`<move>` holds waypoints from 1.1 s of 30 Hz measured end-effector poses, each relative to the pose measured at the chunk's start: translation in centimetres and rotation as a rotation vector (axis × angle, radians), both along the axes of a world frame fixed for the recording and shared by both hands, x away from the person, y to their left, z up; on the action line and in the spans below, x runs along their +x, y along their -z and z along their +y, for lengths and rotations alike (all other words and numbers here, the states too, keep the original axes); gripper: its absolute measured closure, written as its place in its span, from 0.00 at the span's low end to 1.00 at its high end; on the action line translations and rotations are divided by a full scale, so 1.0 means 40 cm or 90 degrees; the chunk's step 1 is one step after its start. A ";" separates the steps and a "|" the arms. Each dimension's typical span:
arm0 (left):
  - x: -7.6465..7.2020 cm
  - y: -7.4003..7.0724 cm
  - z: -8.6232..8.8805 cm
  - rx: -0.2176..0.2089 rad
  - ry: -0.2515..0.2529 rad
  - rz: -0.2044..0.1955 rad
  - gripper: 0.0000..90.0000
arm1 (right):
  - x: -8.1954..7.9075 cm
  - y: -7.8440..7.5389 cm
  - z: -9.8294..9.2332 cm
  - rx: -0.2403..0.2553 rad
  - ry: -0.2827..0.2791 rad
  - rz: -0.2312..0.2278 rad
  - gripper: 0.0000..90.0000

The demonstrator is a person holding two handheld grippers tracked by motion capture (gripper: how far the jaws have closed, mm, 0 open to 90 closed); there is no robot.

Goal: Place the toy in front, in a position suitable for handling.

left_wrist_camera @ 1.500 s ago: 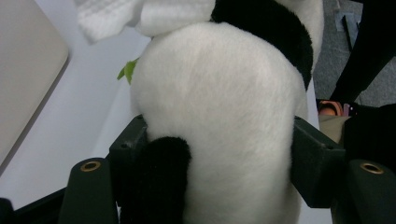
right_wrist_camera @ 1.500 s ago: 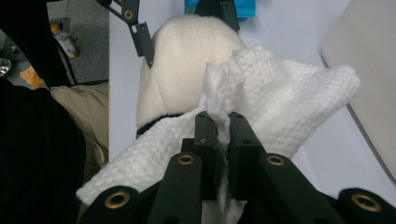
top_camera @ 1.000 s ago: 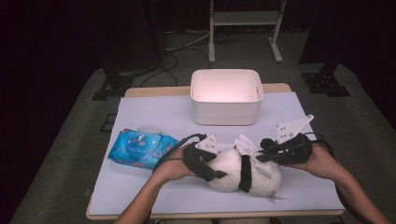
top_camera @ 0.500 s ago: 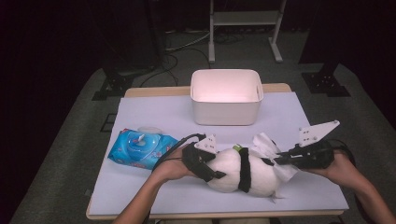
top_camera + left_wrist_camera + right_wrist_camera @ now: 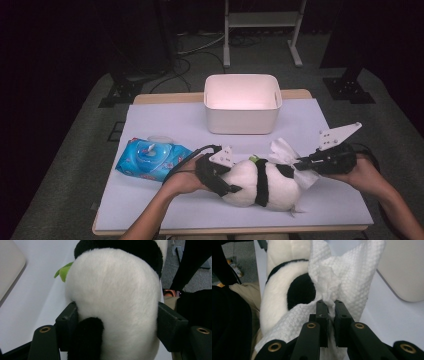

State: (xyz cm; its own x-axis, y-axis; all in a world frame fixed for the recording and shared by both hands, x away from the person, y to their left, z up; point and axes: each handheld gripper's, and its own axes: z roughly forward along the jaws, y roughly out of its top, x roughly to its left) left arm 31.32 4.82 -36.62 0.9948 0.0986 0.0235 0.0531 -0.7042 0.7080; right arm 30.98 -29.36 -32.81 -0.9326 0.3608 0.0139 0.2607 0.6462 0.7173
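A plush panda [image 5: 262, 186] is lying on its side near the front edge of the surface [image 5: 165, 200], w/ its black band running across the middle. The left tool [image 5: 222, 180] is gripping the panda's white end from the left; in the left gripper view its jaws are pressing into the fur on both sides of the panda [image 5: 112, 305], a black patch sitting by the lower jaw pad & a green bit [image 5: 63, 271] sticking out at the panda's upper left. The right tool [image 5: 302, 164] is coming in from the right, jaws pressed nearly together & pinching a white wipe [image 5: 287, 155]. In the right gripper view the wipe [image 5: 344, 277] is bunching up above the jaw tips & draping against the panda [image 5: 279, 290], right beside a black patch. A white bin [image 5: 242, 104] is sitting behind the panda, toward the back of the surface, apart from it. A blue wipes pack [image 5: 150, 159] is lying at the left, near the left hand [image 5: 182, 181]. The right hand [image 5: 362, 172] is holding its tool close to the surface's right edge.
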 end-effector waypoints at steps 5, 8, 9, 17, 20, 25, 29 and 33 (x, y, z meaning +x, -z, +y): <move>-0.003 0.001 0.001 -0.002 -0.001 -0.002 0.33 | 0.027 -0.009 0.012 -0.003 0.000 0.001 0.92; -0.004 0.002 0.001 -0.003 -0.002 -0.002 0.33 | 0.039 -0.010 0.022 0.001 -0.002 0.001 0.92; -0.004 0.002 0.001 -0.003 -0.002 -0.003 0.33 | 0.041 -0.011 0.025 0.000 -0.004 -0.001 0.92; -0.007 -0.001 -0.005 -0.003 -0.006 -0.005 0.32 | 0.030 -0.021 0.070 -0.004 -0.032 -0.011 0.92; -0.008 -0.002 -0.007 -0.003 -0.006 -0.005 0.32 | 0.024 -0.022 0.087 -0.006 -0.044 -0.011 0.92; -0.009 -0.006 -0.016 -0.004 -0.006 -0.009 0.31 | 0.017 -0.018 0.120 -0.011 -0.068 -0.005 0.92; -0.011 -0.008 -0.022 -0.004 -0.010 -0.009 0.31 | 0.011 -0.017 0.141 -0.012 -0.083 -0.006 0.92; -0.009 -0.015 -0.030 -0.010 -0.014 -0.004 0.31 | 0.003 -0.019 0.164 -0.009 -0.099 -0.003 0.92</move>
